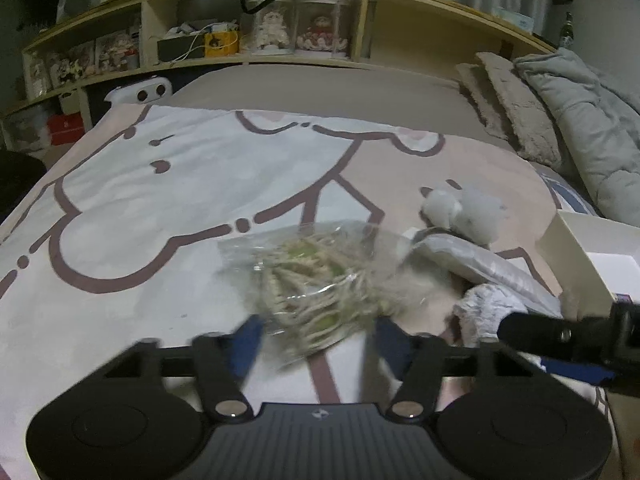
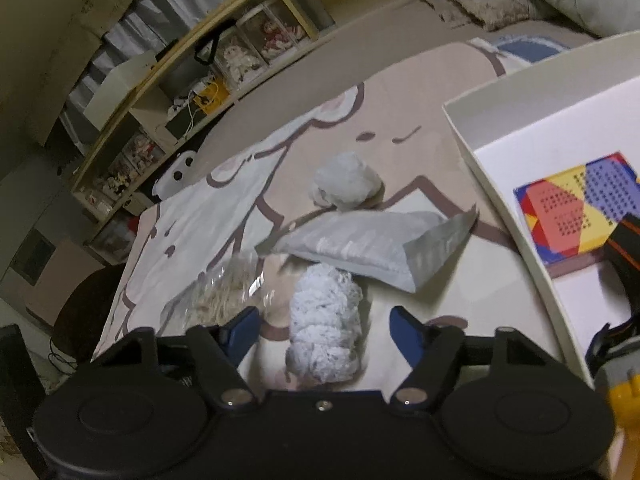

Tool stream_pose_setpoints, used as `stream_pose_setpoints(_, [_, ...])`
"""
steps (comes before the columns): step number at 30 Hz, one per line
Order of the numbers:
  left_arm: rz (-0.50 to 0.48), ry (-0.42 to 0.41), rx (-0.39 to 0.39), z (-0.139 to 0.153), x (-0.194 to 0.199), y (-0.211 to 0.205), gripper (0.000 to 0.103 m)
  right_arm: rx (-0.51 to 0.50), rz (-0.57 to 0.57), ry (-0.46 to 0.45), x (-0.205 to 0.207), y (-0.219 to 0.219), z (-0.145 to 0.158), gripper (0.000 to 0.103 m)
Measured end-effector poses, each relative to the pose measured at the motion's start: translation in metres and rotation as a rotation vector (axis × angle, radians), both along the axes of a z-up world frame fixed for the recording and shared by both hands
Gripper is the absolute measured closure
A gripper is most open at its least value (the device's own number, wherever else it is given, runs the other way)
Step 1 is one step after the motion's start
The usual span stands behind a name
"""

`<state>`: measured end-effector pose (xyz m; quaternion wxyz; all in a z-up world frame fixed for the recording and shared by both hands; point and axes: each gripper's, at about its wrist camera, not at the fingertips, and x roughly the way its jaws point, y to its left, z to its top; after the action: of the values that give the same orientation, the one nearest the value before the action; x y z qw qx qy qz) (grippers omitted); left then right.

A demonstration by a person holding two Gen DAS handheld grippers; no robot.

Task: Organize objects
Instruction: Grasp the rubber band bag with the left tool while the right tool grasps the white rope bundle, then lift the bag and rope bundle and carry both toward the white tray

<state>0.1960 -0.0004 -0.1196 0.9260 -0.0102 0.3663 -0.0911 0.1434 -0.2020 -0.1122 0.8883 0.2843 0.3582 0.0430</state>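
A clear plastic bag of beige and green strands [image 1: 316, 280] lies on the cartoon-print blanket [image 1: 140, 208], right in front of and between the blue fingertips of my open left gripper [image 1: 316, 340]; it is blurred. My right gripper [image 2: 324, 330] is open, its fingers on either side of a white lacy bundle [image 2: 326, 324], not closed on it. That bundle also shows in the left wrist view [image 1: 488, 308]. A silver foil pouch [image 2: 372, 246] lies just beyond it, and a white fluffy ball [image 2: 346, 182] farther on. The clear bag also shows in the right wrist view [image 2: 216, 292].
A white open box [image 2: 492, 160] stands on the right, holding a colourful patterned card [image 2: 576, 208] and other items. A wooden shelf [image 1: 256, 20] with boxed dolls runs along the far side. Grey pillows and a quilt [image 1: 580, 120] lie far right.
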Motion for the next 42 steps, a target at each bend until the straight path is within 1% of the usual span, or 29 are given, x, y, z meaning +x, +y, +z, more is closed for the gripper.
stream_pose_setpoints(1, [0.006,0.005,-0.007,0.0,0.0,0.003,0.057,0.01,0.004,0.008,0.001,0.0,-0.002,0.035])
stream_pose_setpoints(4, [0.008,0.023,-0.046,0.002,0.001,0.012,0.065,0.007,0.013,0.017,0.001,0.001,-0.006,0.041])
stream_pose_setpoints(6, [0.01,0.033,-0.066,0.003,0.001,0.015,0.069,0.002,0.018,0.018,0.002,0.0,-0.006,0.051])
stream_pose_setpoints(7, [0.01,0.034,-0.069,0.004,0.0,0.015,0.075,0.003,0.024,0.018,0.002,0.0,-0.007,0.053])
stream_pose_setpoints(9, [0.006,0.034,-0.069,0.006,-0.003,0.016,0.082,0.0,0.041,0.022,0.002,0.0,-0.007,0.065])
stream_pose_setpoints(12, [0.0,0.038,-0.066,0.009,-0.008,0.016,0.084,-0.013,0.078,0.019,0.001,0.003,-0.007,0.07])
stream_pose_setpoints(14, [-0.003,0.048,-0.064,0.011,-0.012,0.016,0.085,-0.037,0.095,0.013,0.0,0.005,-0.005,0.071])
stream_pose_setpoints(17, [-0.007,0.08,-0.057,0.013,-0.021,0.019,0.085,-0.047,0.105,0.023,-0.002,0.006,-0.003,0.072])
stream_pose_setpoints(22, [-0.013,0.156,-0.063,0.024,-0.044,0.026,0.086,-0.062,0.134,0.055,-0.01,0.008,0.005,0.073])
stream_pose_setpoints(25, [-0.002,0.215,-0.082,0.029,-0.057,0.028,0.086,-0.078,0.152,0.075,-0.017,0.008,0.01,0.073])
stream_pose_setpoints(27, [0.0,0.247,-0.096,0.033,-0.068,0.028,0.086,-0.09,0.159,0.087,-0.024,0.007,0.013,0.073])
stream_pose_setpoints(30, [-0.02,0.288,-0.092,0.035,-0.089,0.021,0.085,-0.102,0.173,0.096,-0.035,0.004,0.019,0.073])
stream_pose_setpoints(32, [-0.034,0.318,-0.078,0.036,-0.1,0.016,0.082,-0.108,0.183,0.098,-0.042,0.002,0.023,0.073])
stream_pose_setpoints(33, [-0.045,0.334,-0.074,0.036,-0.106,0.013,0.075,-0.111,0.188,0.097,-0.045,0.001,0.026,0.073])
stream_pose_setpoints(34, [-0.058,0.346,-0.065,0.037,-0.112,0.01,0.065,-0.114,0.193,0.096,-0.048,0.0,0.028,0.073])
stream_pose_setpoints(35, [-0.067,0.348,-0.047,0.038,-0.117,0.007,0.059,-0.115,0.196,0.094,-0.051,-0.002,0.03,0.073])
stream_pose_setpoints(37, [-0.08,0.329,0.004,0.044,-0.127,0.003,0.035,-0.117,0.202,0.092,-0.056,-0.004,0.034,0.073])
stream_pose_setpoints(39, [-0.096,0.289,0.055,0.052,-0.137,0.0,0.026,-0.116,0.215,0.097,-0.059,-0.006,0.037,0.073])
stream_pose_setpoints(41, [-0.116,0.244,0.089,0.059,-0.141,0.0,0.023,-0.118,0.23,0.101,-0.062,-0.006,0.041,0.073])
stream_pose_setpoints(42, [-0.129,0.214,0.096,0.063,-0.14,0.001,0.019,-0.124,0.238,0.102,-0.064,-0.006,0.043,0.073])
